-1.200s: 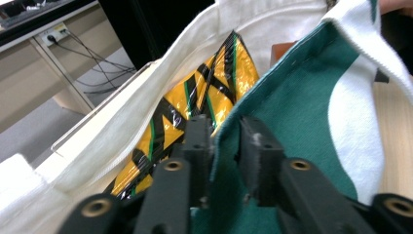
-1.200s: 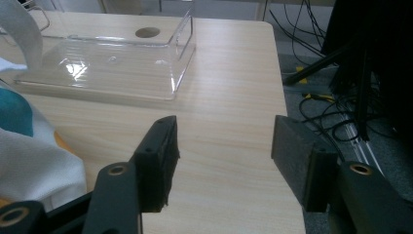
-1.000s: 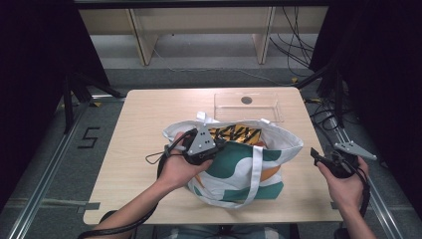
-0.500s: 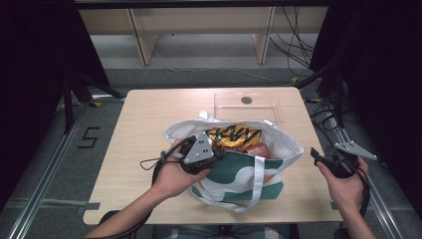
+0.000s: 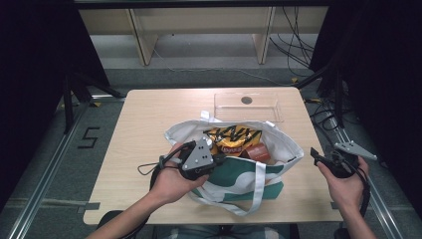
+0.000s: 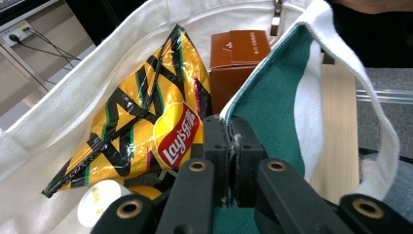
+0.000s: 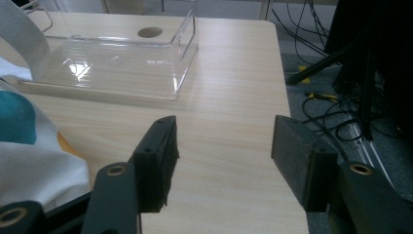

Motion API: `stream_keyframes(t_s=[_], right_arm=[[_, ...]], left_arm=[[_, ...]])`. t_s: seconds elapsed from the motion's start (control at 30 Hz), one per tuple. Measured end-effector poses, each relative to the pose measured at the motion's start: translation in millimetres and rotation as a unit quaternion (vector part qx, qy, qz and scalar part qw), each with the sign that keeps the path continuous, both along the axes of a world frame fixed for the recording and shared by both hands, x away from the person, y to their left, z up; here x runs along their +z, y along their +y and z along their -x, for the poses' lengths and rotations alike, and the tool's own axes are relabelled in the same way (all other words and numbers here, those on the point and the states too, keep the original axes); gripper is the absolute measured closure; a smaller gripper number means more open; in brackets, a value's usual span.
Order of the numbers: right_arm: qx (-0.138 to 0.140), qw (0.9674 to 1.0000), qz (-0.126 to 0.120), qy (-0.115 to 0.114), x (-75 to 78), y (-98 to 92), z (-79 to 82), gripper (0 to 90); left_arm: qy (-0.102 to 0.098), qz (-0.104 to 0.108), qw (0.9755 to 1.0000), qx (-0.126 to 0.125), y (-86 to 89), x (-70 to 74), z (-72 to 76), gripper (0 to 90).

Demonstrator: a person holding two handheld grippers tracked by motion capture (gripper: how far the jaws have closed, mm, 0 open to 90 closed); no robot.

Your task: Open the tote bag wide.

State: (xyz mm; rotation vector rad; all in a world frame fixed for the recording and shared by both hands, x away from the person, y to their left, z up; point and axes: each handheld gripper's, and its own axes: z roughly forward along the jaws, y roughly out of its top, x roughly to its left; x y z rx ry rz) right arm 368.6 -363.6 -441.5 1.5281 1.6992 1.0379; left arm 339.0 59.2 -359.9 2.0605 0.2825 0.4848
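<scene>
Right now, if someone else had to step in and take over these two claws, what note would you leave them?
Left claw: shut on the near rim of the tote bag, pulling its mouth open.
Right claw: open, holding nothing, over the bare table to the right of the bag.
In the bag: yellow chips packet, brown box, a white-lidded item at the bottom.
The clear tray behind the bag holds nothing.
Done: bag held open. Left: probably lifting the items out with the free claw; I cannot be sure.
</scene>
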Motion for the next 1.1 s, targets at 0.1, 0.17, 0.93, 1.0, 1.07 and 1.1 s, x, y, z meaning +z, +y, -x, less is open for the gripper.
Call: stream_keyframes(t_s=[0.1, 0.17, 0.93, 1.0, 1.07, 1.1], right_arm=[[0.004, 1.0000, 0.002, 0.000, -1.2, -0.4, -1.2, 43.4], [0.011, 0.9998, 0.017, -0.005, -0.9, -2.8, -2.0, 43.4], [0.016, 0.9998, 0.012, 0.003, -2.7, -3.3, -2.7, 42.8], [0.004, 0.9999, -0.003, 0.014, -2.4, -0.5, -1.1, 42.8], [0.007, 0.9999, 0.001, 0.010, -2.6, -1.2, -1.6, 42.8], [0.012, 0.9999, 0.005, 0.007, -2.6, -2.1, -2.2, 42.7]], left_arm=[[0.004, -0.005, 0.9999, -0.011, 0.1, -1.1, 2.9, 87.0], [0.013, -0.006, 0.9998, -0.013, 0.0, -2.9, 4.9, 87.1], [0.048, -0.060, 0.9969, -0.016, -17.5, -56.7, 6.1, 87.0], [0.056, -0.077, 0.9953, -0.018, -17.5, -64.1, 3.6, 87.0], [0.063, -0.075, 0.9951, -0.010, -18.1, -72.2, 1.5, 87.0], [0.068, -0.076, 0.9947, -0.008, -18.0, -74.7, 0.1, 87.0]])
